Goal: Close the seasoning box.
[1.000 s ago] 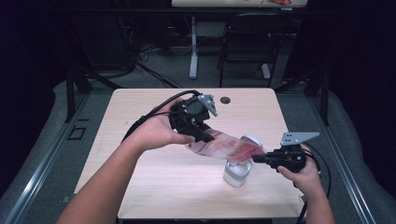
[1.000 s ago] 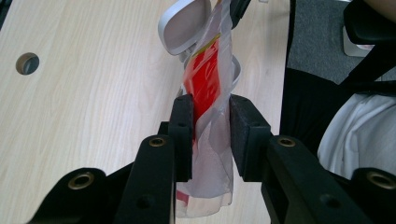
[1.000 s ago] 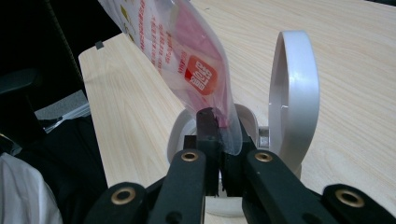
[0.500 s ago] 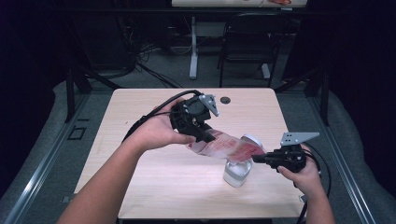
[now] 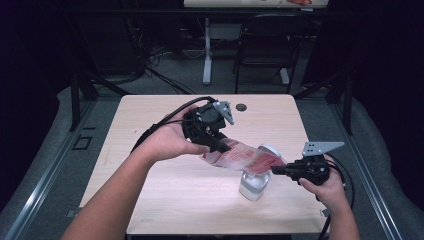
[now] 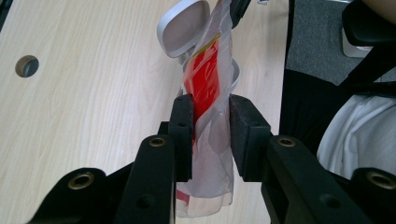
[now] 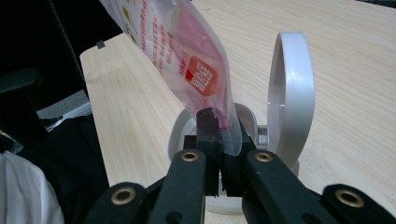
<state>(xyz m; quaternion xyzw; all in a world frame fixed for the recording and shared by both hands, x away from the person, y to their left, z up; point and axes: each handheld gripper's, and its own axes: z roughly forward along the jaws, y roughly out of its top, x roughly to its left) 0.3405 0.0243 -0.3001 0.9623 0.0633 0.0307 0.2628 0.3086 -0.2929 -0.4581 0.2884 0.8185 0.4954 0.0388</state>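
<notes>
My left gripper (image 5: pixel 216 145) clamps the pouch (image 5: pixel 245 159) mid-frame. My right gripper (image 5: pixel 280 170) pinches its other end, jaws nearly closed, above the open white bin (image 5: pixel 254 184).

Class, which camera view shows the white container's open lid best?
The right gripper view: the lid stands upright, rim and hinge clear. The left gripper view shows its inside, partly behind the pouch. The high view shows a small sliver.

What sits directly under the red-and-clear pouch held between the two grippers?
Under the pouch stands a white container with its hinged lid flipped open. The pouch covers its mouth, so its contents cannot be seen.
</notes>
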